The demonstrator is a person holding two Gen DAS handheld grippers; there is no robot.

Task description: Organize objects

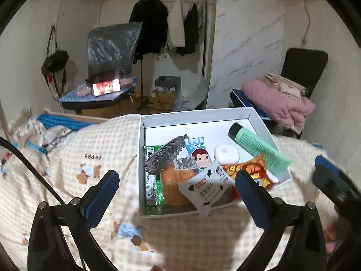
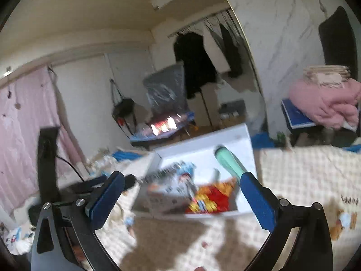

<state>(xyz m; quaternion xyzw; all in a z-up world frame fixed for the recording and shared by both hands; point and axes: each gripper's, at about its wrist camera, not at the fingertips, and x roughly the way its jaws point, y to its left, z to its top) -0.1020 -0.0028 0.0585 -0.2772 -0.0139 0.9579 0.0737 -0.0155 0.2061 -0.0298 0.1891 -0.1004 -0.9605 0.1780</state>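
A white box (image 1: pixel 194 115) sits on the checked bedspread (image 1: pixel 101 149). It holds a green tube (image 1: pixel 259 151), a black hair claw (image 1: pixel 164 157), a white earbud case (image 1: pixel 226 154), an orange item (image 1: pixel 174 185) and several snack packets: green (image 1: pixel 152 180), white (image 1: pixel 209 185), red-yellow (image 1: pixel 255 171). My left gripper (image 1: pixel 178 187) is open and empty, just in front of the box. My right gripper (image 2: pixel 181 195) is open and empty, hovering near the box (image 2: pixel 203 149); its view is blurred. The right gripper also shows at the right edge of the left wrist view (image 1: pixel 334 180).
A black chair with a pink blanket (image 1: pixel 279 103) stands right of the bed. A plastic-covered chair (image 1: pixel 108 67), a clothes rack (image 1: pixel 171 22) and floor clutter lie beyond. Loose items (image 1: pixel 33 133) lie at the bed's left.
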